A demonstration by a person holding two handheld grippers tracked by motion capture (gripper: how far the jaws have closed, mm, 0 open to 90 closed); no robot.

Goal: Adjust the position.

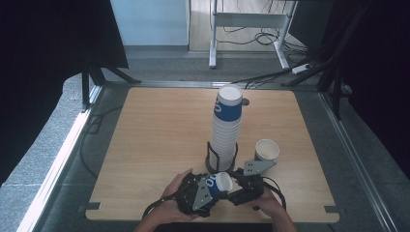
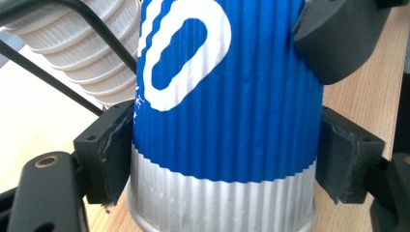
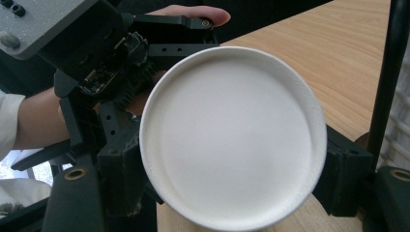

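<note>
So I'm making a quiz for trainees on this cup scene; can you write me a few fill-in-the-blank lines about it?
1. The cup held between the two grippers is white and ____.
2. The tall stack of cups stands in a black wire ____.
3. A single cup stands upright to the ____ of the stack in the high view.
4. The left gripper has its pads pressed on the cup's ____ wall.

Missing words: blue; holder; right; ribbed
</note>
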